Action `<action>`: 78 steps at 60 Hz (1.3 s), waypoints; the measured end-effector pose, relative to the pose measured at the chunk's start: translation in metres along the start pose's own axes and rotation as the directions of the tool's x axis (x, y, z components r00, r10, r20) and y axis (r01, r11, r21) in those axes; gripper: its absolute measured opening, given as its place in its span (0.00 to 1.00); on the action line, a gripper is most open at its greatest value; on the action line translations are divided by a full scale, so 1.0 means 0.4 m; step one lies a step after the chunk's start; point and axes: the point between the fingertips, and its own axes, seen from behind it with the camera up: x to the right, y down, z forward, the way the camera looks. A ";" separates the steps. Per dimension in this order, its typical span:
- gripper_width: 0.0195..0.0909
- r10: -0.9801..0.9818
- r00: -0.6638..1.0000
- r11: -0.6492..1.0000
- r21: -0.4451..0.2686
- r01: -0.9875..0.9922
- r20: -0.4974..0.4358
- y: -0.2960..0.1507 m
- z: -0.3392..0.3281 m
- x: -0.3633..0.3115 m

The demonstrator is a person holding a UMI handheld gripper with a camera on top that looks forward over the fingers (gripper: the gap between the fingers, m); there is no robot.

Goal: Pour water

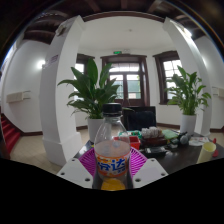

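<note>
A clear plastic bottle [112,150] with a dark cap, an orange and blue label and orange liquid in its lower part stands upright between my fingers. My gripper [112,165] is shut on the bottle, with both magenta pads [90,160] pressed against its sides at label height. The bottle's base is hidden behind the fingers, so I cannot tell whether it rests on anything. Beyond it to the right, a dark table [185,155] carries small items, among them a yellow-green cup-like object [209,146].
Two large leafy potted plants stand behind, one [95,95] just behind the bottle, another [187,95] at the table's far right. A white pillar [62,90] rises at the left. Dark-framed doors [127,85] close the back of the room.
</note>
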 end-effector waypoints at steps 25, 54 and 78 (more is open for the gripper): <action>0.28 0.768 0.640 0.640 -0.004 -0.768 -0.034 -0.074 -0.029 0.311; 0.28 0.908 -0.357 -0.391 0.138 -0.910 0.219 -0.150 -0.080 0.683; 0.29 0.850 -0.491 -0.517 0.119 -0.848 0.189 -0.104 -0.094 0.714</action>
